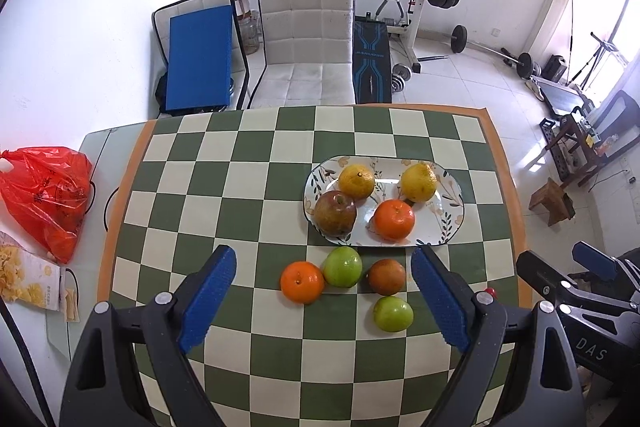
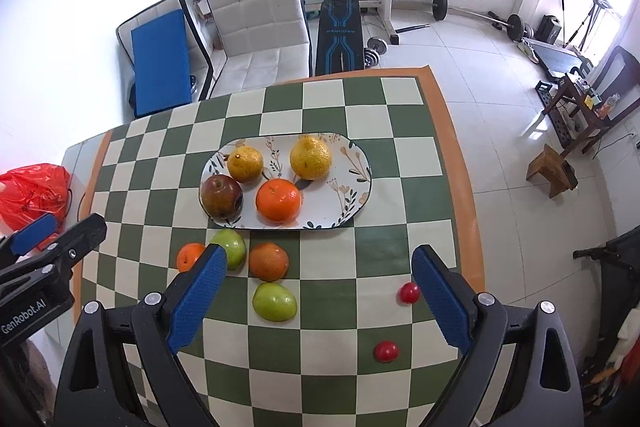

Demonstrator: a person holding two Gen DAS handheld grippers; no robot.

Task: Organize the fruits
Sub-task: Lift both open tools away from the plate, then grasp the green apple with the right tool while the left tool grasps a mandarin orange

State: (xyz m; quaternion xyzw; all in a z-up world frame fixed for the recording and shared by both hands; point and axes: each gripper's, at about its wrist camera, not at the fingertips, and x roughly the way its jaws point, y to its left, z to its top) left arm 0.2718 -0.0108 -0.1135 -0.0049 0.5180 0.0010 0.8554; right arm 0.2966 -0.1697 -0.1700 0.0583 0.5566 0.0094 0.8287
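Fruits sit in two groups on the checkered bench (image 1: 256,155): four already on the floral plate (image 2: 352,183), and a loose cluster just in front of it, an orange (image 1: 302,281), two green apples (image 1: 343,266) (image 1: 393,313) and a brownish orange (image 1: 386,277), plus two small red tomatoes (image 2: 409,292) (image 2: 386,351) off to the right. Left gripper (image 1: 322,301) hangs above the loose cluster, jaws spread wide and holding nothing, pitched steeply down. Right gripper (image 2: 318,301) also hangs with jaws wide and empty, angled down over the bench. Best play, I'd say: drop onto one loose fruit, straddle its widest part, close gently so neighbours don't roll, and set it in the plate's bare right end.
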